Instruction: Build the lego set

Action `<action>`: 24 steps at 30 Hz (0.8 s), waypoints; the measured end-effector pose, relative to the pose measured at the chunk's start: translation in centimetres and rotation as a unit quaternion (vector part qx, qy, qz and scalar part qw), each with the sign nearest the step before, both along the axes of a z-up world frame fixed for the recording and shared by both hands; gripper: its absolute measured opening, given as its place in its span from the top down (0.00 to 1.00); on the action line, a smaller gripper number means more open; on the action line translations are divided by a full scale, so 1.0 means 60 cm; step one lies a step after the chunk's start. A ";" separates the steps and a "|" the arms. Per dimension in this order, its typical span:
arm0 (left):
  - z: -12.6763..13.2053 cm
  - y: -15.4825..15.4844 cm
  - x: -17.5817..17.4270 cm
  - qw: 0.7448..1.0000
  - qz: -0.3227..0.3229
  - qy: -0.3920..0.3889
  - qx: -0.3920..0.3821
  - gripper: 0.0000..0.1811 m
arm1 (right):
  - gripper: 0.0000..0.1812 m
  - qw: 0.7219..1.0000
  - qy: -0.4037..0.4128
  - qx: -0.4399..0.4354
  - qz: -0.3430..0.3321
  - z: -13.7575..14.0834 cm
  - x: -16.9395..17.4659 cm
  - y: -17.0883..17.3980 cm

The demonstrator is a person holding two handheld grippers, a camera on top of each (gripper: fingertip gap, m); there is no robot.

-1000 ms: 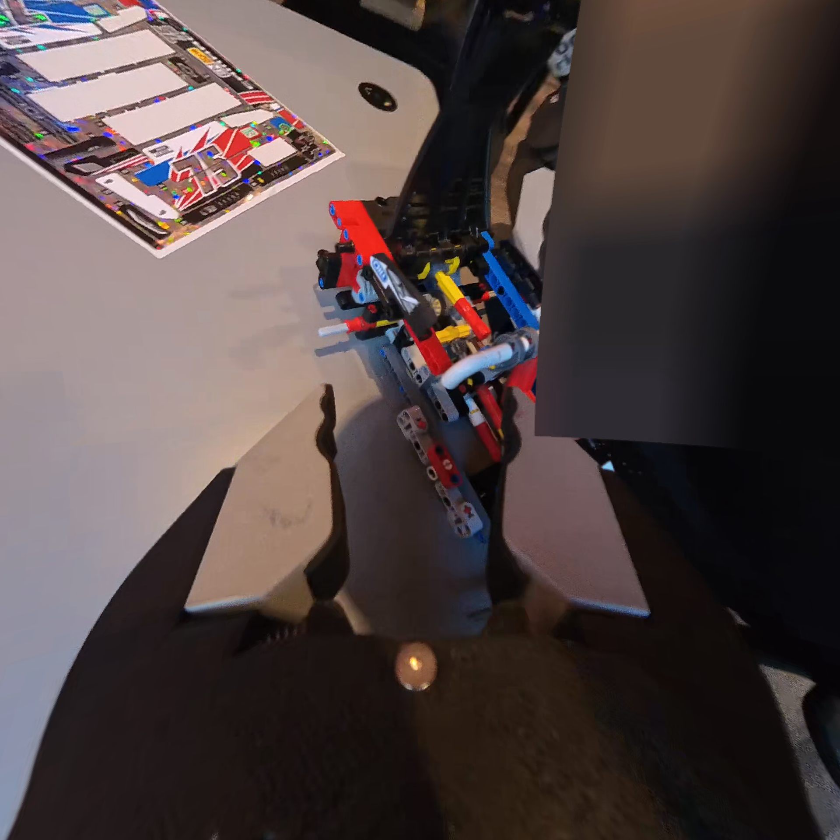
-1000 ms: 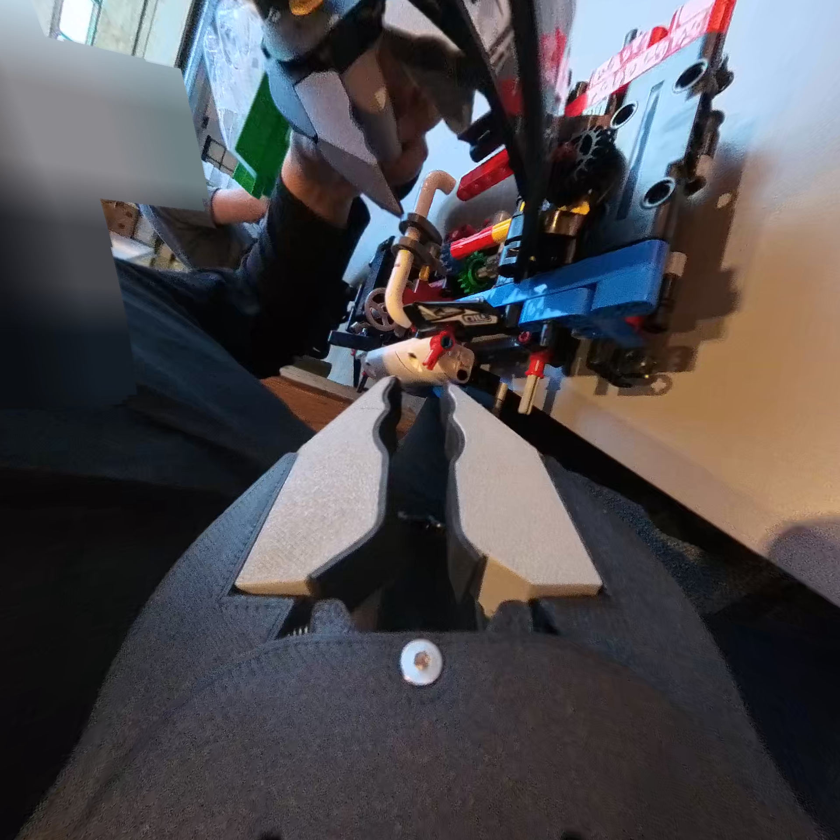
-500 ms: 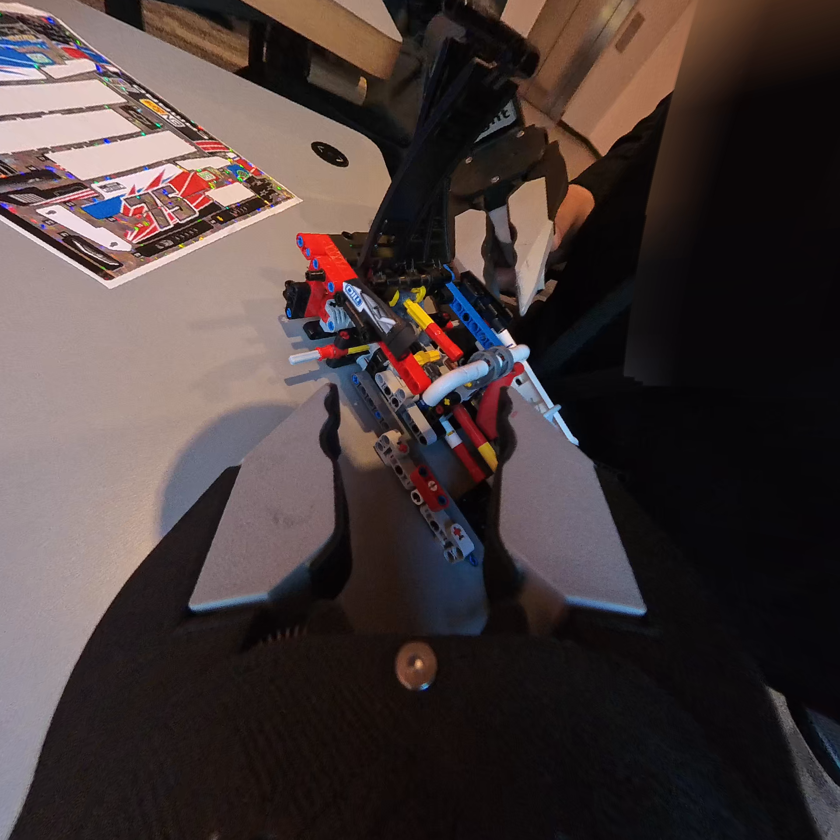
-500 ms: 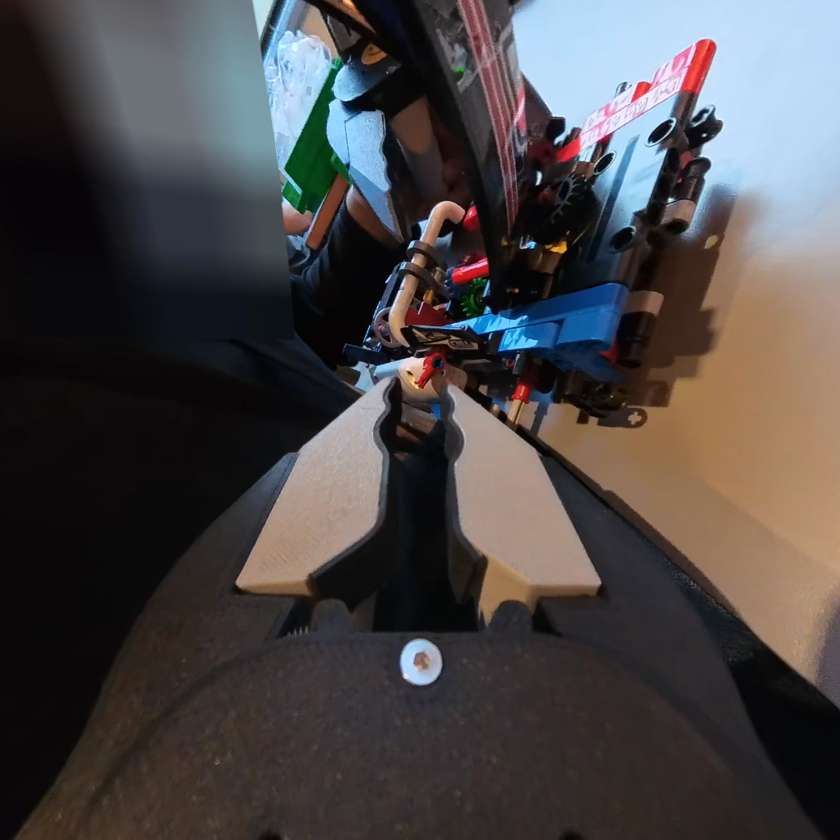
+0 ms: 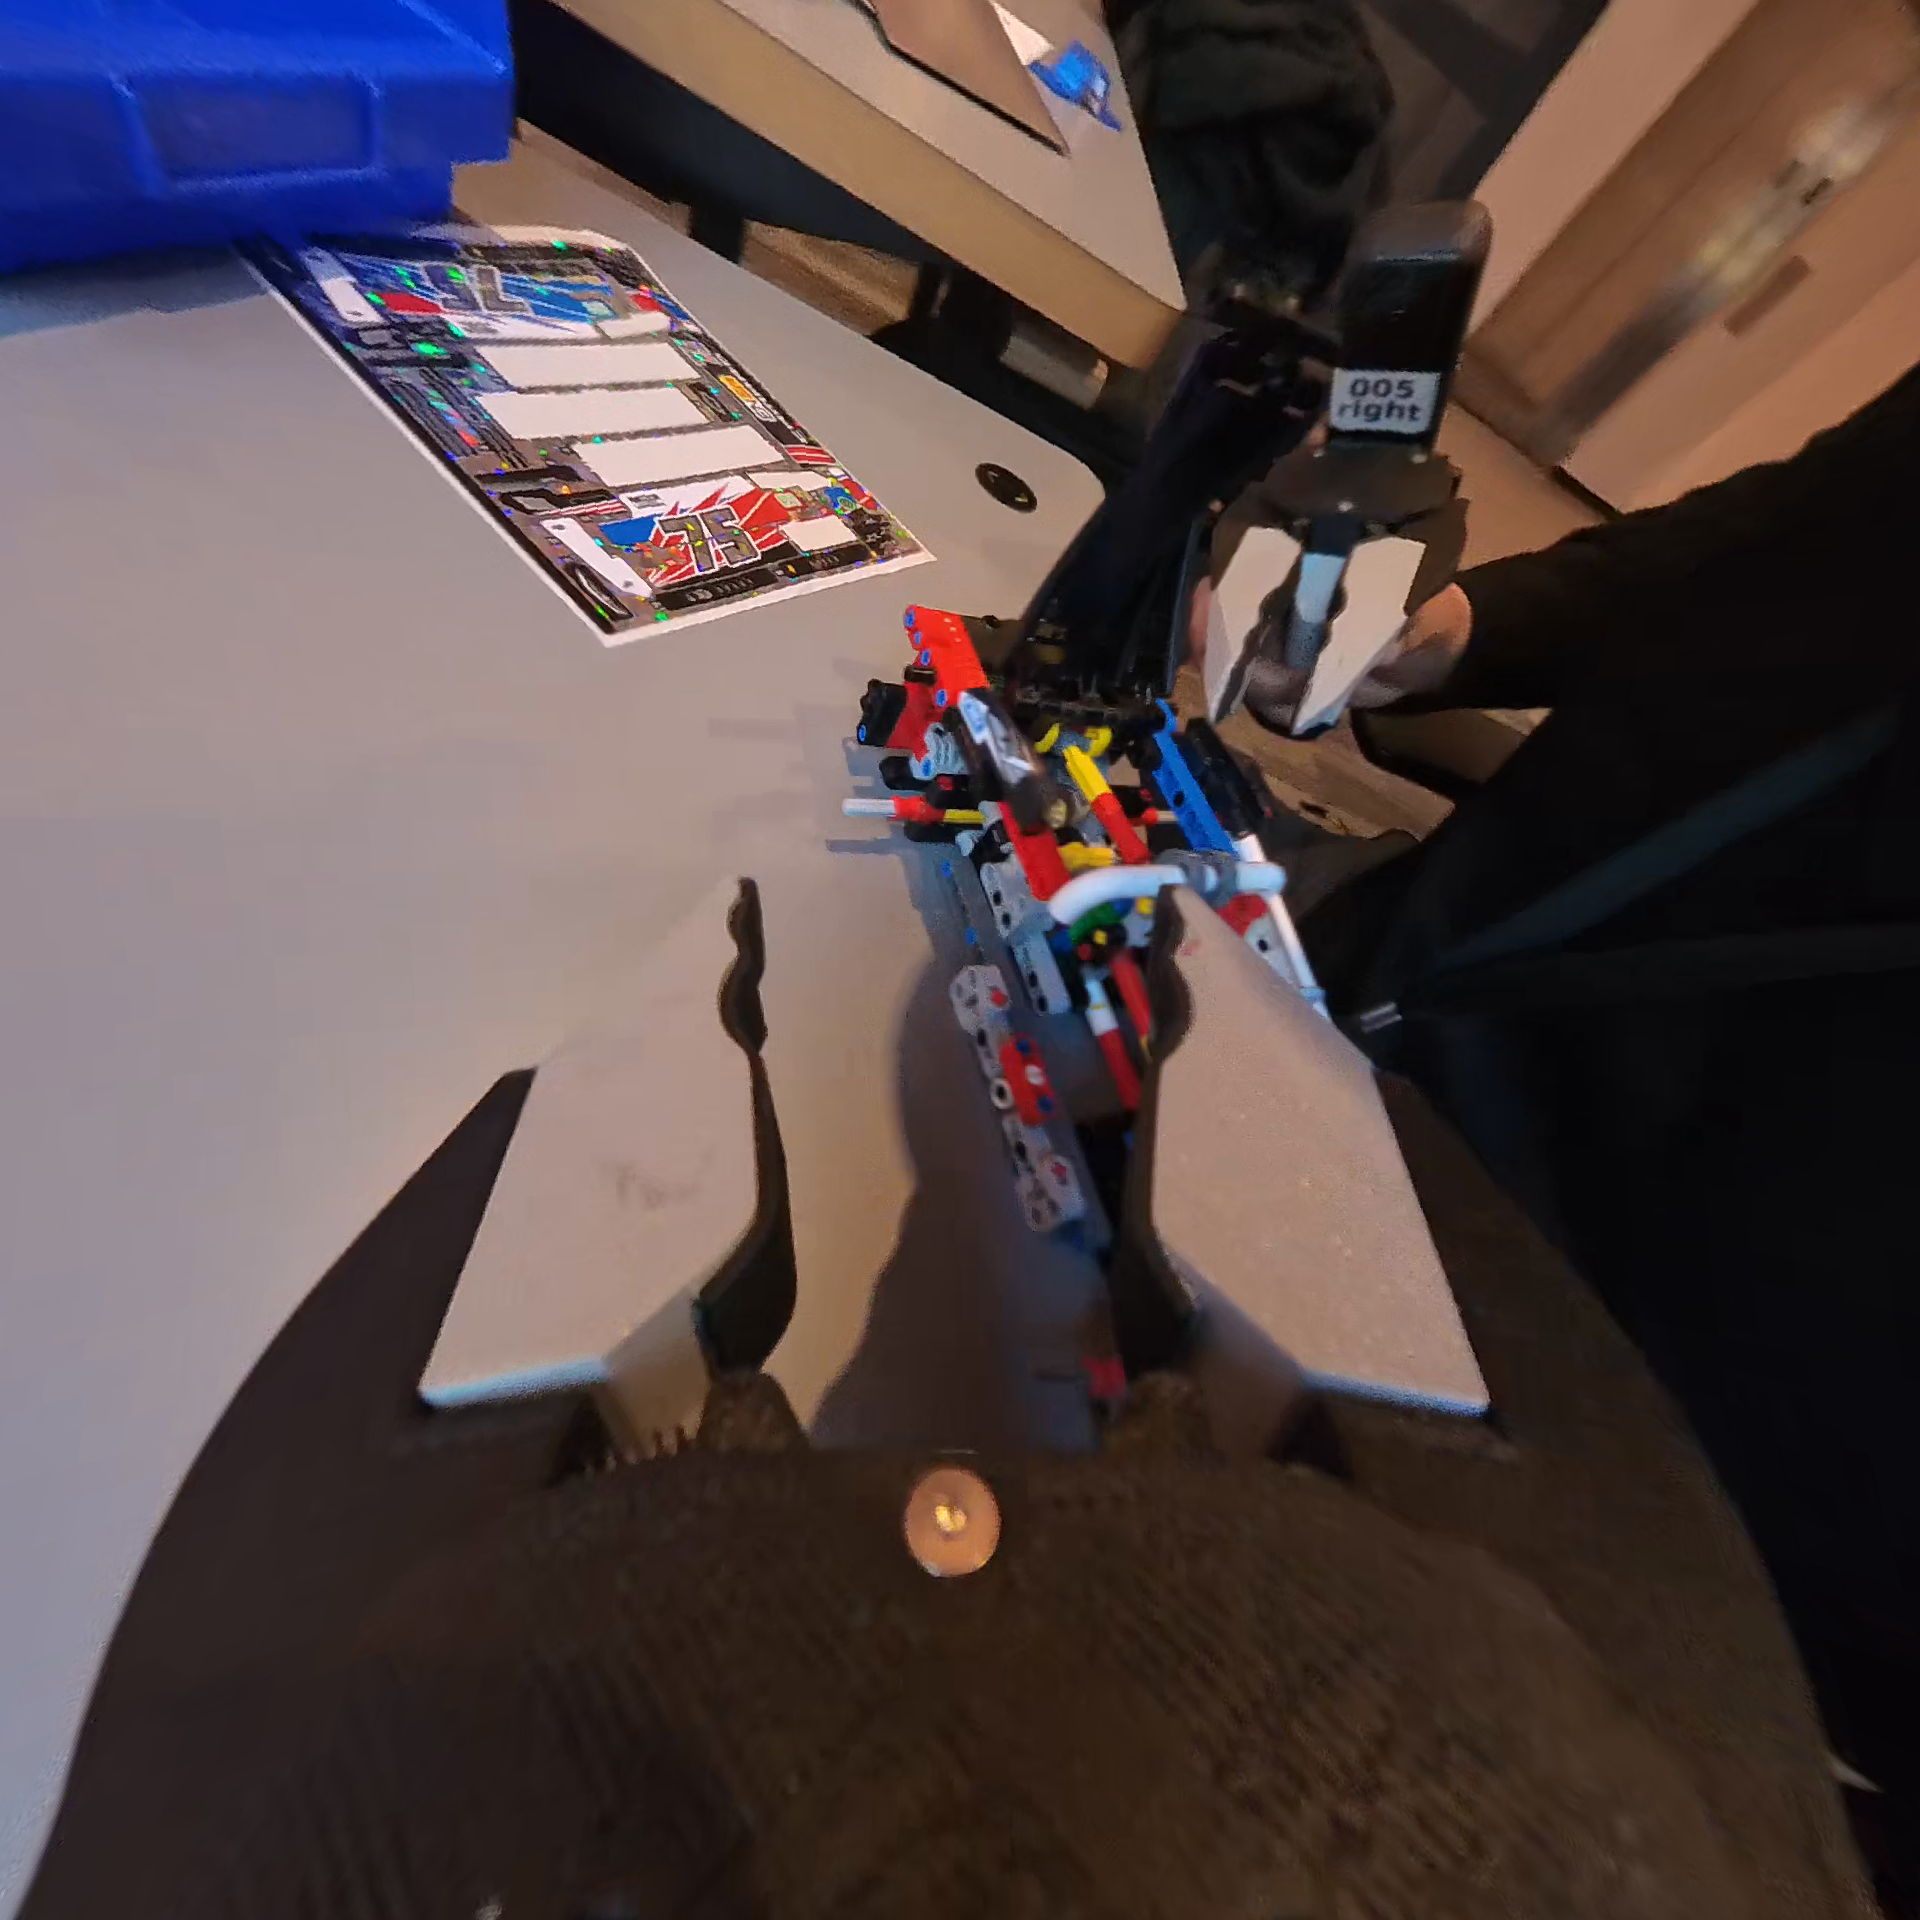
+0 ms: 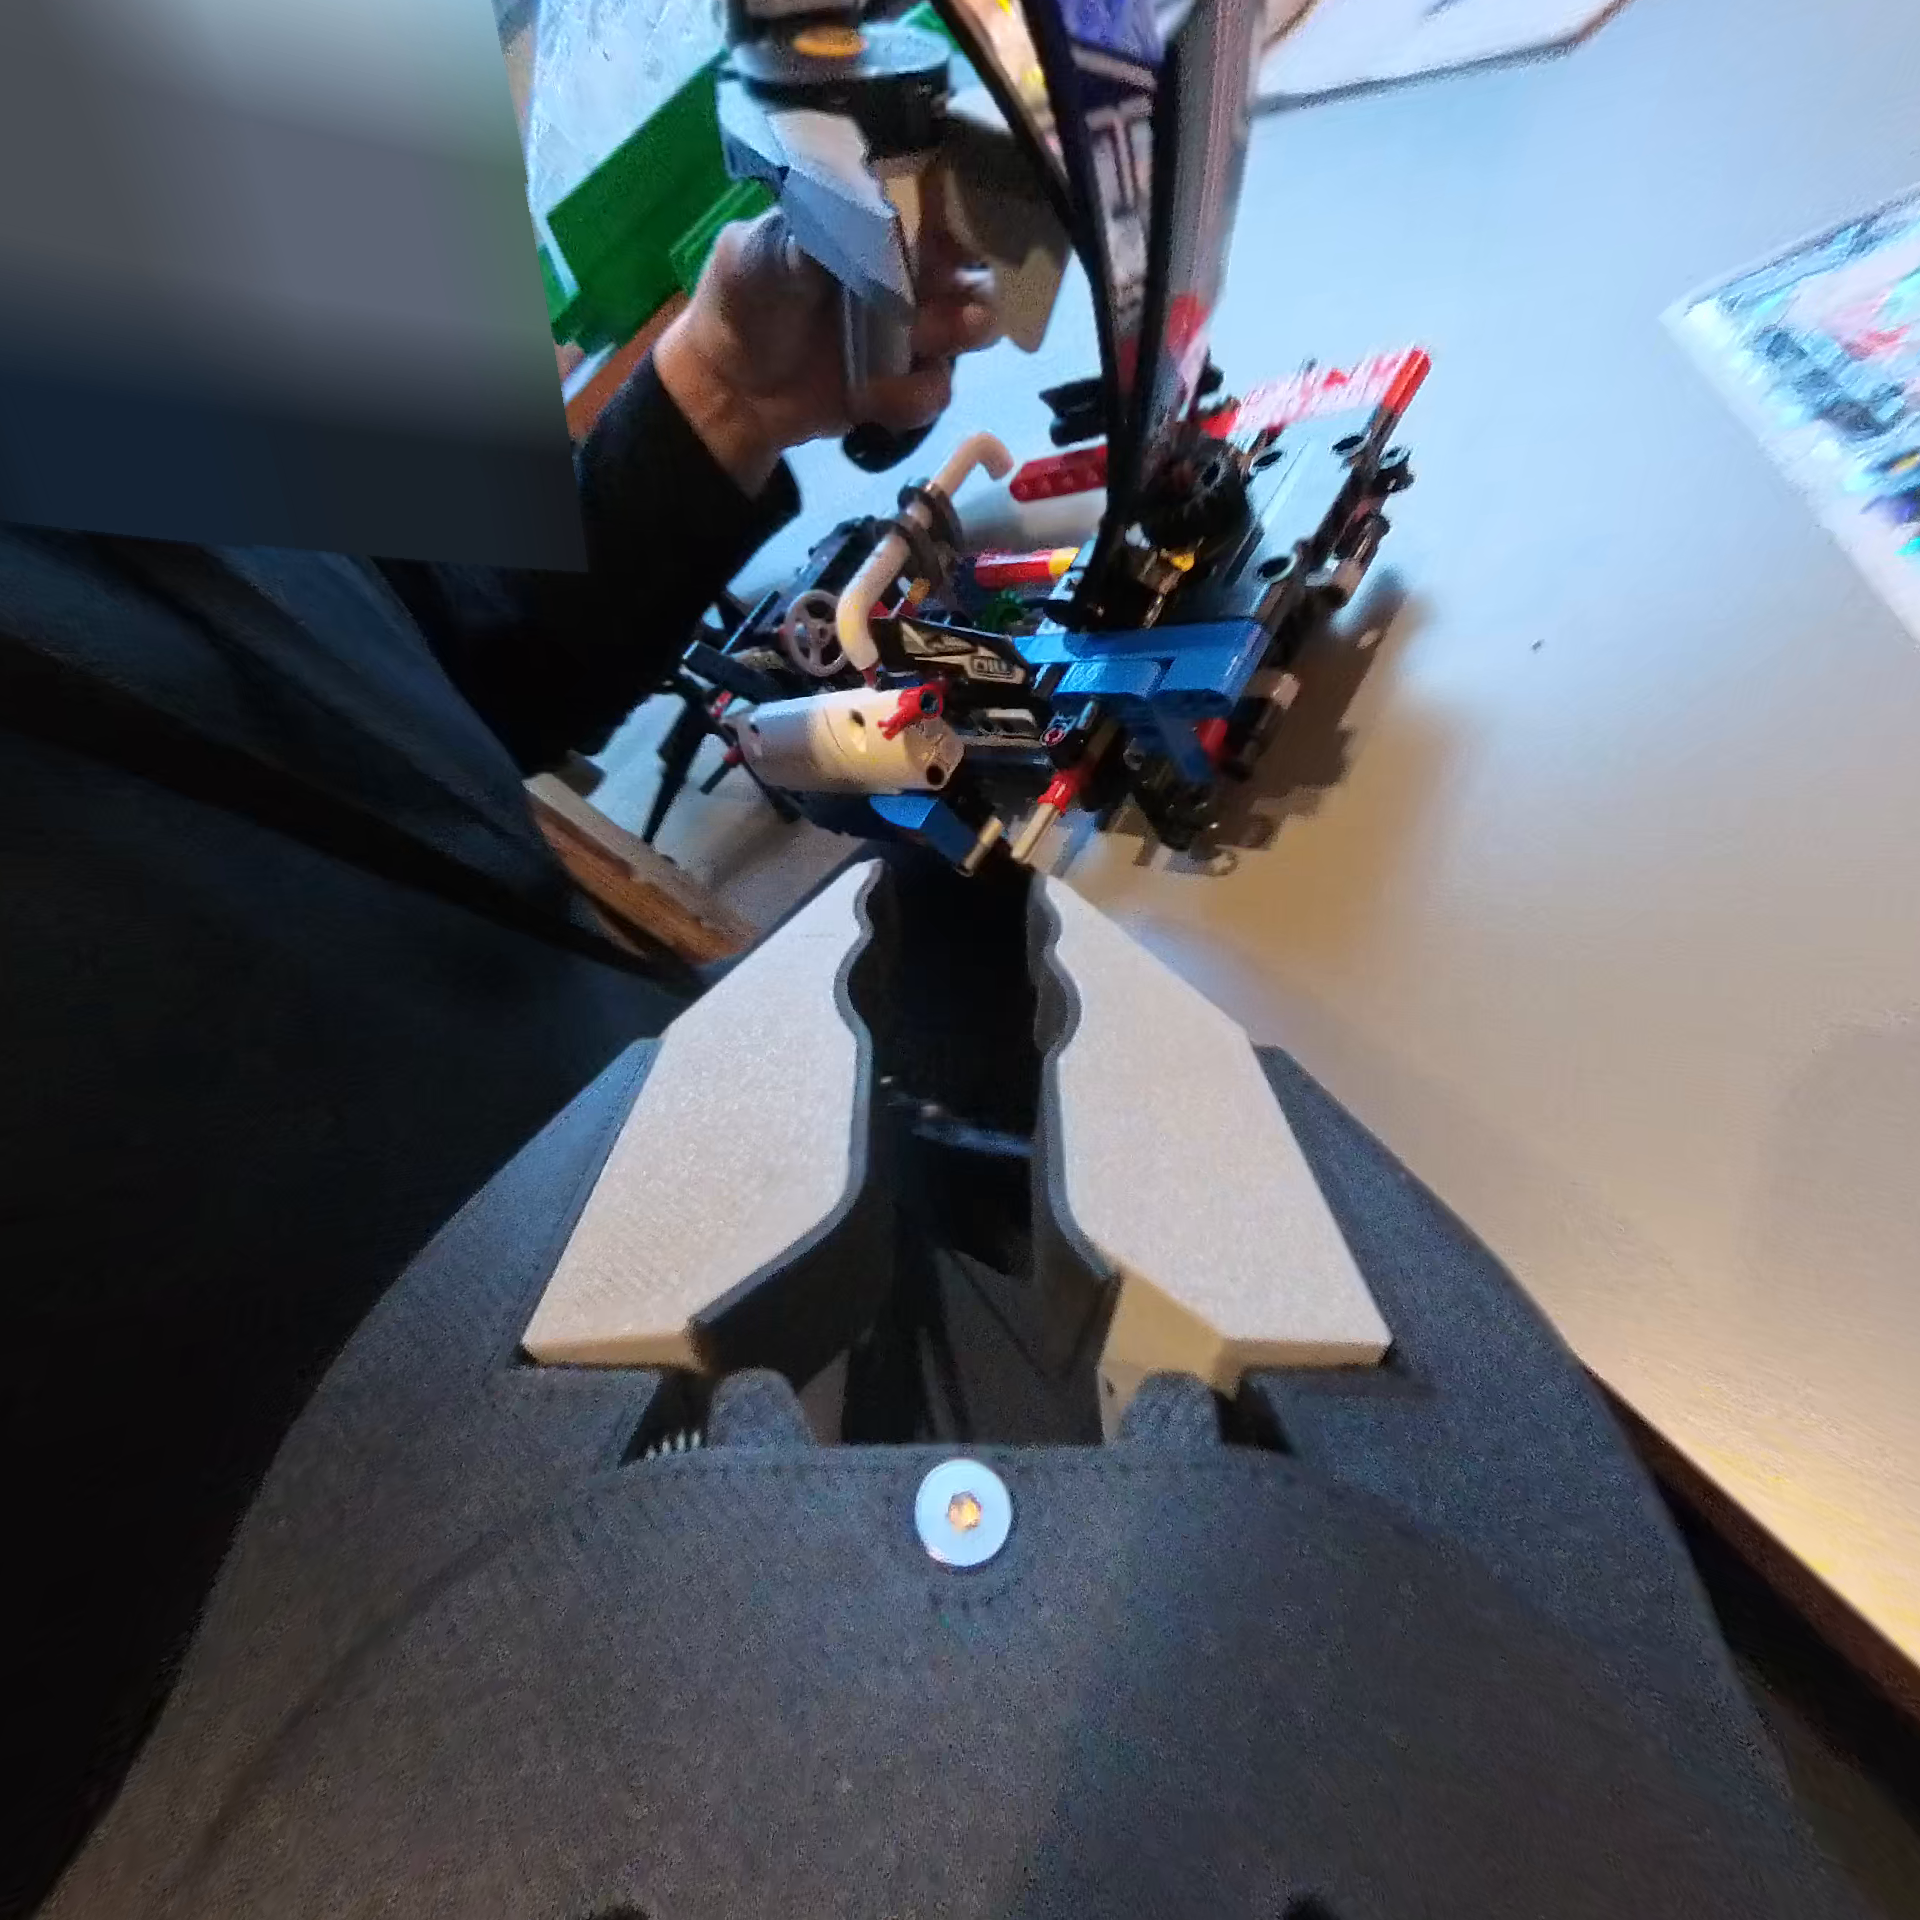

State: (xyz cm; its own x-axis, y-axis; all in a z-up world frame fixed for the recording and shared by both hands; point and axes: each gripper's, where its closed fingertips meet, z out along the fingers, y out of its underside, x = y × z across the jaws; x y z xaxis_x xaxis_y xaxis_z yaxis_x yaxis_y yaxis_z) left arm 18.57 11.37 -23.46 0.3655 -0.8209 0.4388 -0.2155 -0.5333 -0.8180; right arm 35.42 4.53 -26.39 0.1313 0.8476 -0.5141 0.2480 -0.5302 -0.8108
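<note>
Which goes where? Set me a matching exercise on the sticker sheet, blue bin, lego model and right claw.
1 sticker sheet
2 blue bin
3 lego model
4 right claw

A by the table edge, reaching between the left claw's open fingers
B open and empty, beyond the model
C flat on the table
D at the sheet's far end

Pairs: 1-C, 2-D, 3-A, 4-B

Left gripper (image 5: 951, 914) fingers apart; right gripper (image 6: 951, 894) seemingly parted.
</note>
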 end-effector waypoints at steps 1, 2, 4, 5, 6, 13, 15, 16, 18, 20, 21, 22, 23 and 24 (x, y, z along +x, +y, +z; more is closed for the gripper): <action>0.008 -0.011 -0.005 1.000 0.017 0.006 0.006 0.59 | 0.87 1.000 -0.002 0.019 -0.002 0.004 0.009 0.002; 0.015 -0.023 -0.011 0.999 0.036 0.014 0.014 0.59 | 0.87 0.999 -0.003 0.034 -0.002 0.008 0.016 0.002; 0.025 -0.049 -0.020 0.996 0.074 0.032 0.023 0.59 | 0.85 0.998 -0.006 0.057 0.005 0.011 0.026 -0.002; 0.029 -0.064 -0.022 0.995 0.091 0.038 0.026 0.59 | 0.84 0.997 -0.006 0.071 0.010 0.013 0.030 -0.005; 0.031 -0.078 -0.024 0.992 0.110 0.047 0.028 0.59 | 0.84 0.996 -0.007 0.088 0.014 0.014 0.034 -0.007; 0.030 -0.171 0.005 0.977 0.184 0.098 0.035 0.51 | 0.76 0.980 -0.033 0.194 0.021 -0.003 0.061 0.028; 0.021 -0.183 0.018 0.972 0.198 0.123 0.040 0.49 | 0.73 0.979 -0.030 0.200 0.015 0.001 0.061 0.048; 0.010 -0.188 0.021 0.967 0.204 0.145 0.041 0.47 | 0.72 0.980 -0.023 0.198 0.019 0.006 0.057 0.053; -0.014 -0.194 0.024 0.958 0.211 0.188 0.041 0.44 | 0.72 0.979 -0.030 0.197 0.036 0.004 0.046 0.056; -0.043 -0.197 0.019 0.946 0.218 0.237 0.032 0.40 | 0.71 0.977 -0.041 0.205 0.044 0.000 0.032 0.059; -0.055 -0.200 0.019 0.942 0.216 0.255 0.028 0.38 | 0.70 0.975 -0.042 0.211 0.049 -0.001 0.024 0.059; -0.063 -0.203 0.021 0.941 0.212 0.261 0.026 0.38 | 0.70 0.974 -0.054 0.215 0.052 -0.009 0.018 0.062; -0.071 -0.206 0.020 0.940 0.213 0.264 0.020 0.38 | 0.69 0.973 -0.070 0.213 0.058 -0.019 0.012 0.064; -0.078 -0.207 0.016 0.938 0.217 0.270 0.013 0.38 | 0.67 0.973 -0.080 0.207 0.069 -0.026 0.006 0.061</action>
